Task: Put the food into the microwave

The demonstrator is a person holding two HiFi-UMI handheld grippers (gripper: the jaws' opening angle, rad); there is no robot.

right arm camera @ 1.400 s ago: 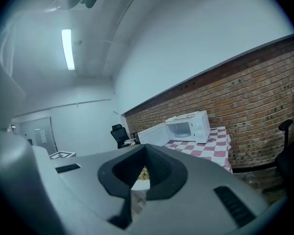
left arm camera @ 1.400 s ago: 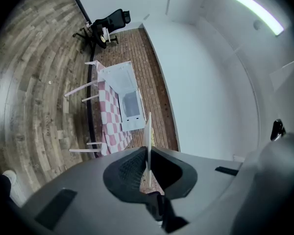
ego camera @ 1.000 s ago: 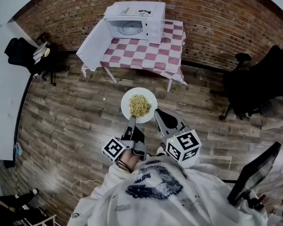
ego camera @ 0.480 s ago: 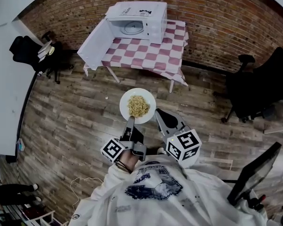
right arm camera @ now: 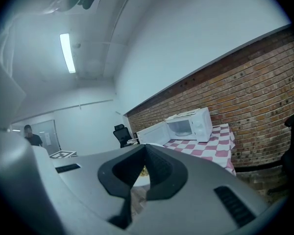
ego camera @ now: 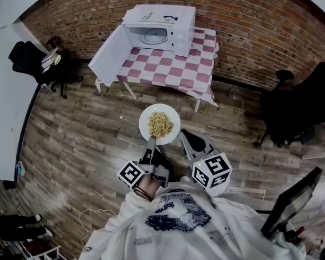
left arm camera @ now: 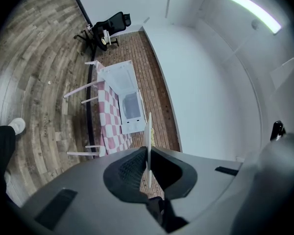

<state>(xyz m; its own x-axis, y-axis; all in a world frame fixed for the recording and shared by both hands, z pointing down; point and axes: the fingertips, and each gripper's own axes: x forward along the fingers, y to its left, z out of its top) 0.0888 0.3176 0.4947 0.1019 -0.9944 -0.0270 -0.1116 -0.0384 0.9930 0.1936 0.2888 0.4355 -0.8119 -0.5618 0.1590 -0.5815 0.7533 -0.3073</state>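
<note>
So we've got the plate (ego camera: 145, 116) of noodles (ego camera: 160, 124) out over the wooden floor, well short of the microwave (ego camera: 162, 25). It isn't on the desk (ego camera: 176, 69) or anywhere near the cavity yet.

The left gripper (ego camera: 150, 141) is clamped on the plate's rim, on the side facing away from the microwave. In the left gripper view the plate shows edge-on, pinched between the jaws. The right gripper (ego camera: 183, 136) is closed with its tips touching and nothing in it. It sits just beside the same far-from-microwave rim, a bit to the right.

The bit that matters is that the microwave is dead ahead of the plate, with its opening facing us and the door (ego camera: 109, 52) swung out to its left. From here that looks like a straight push forward, plate leading and the left gripper trailing behind it.

Only one rim is held, so we reckon the plate could tip on the way. The door side is the one to stay clear of.
</note>
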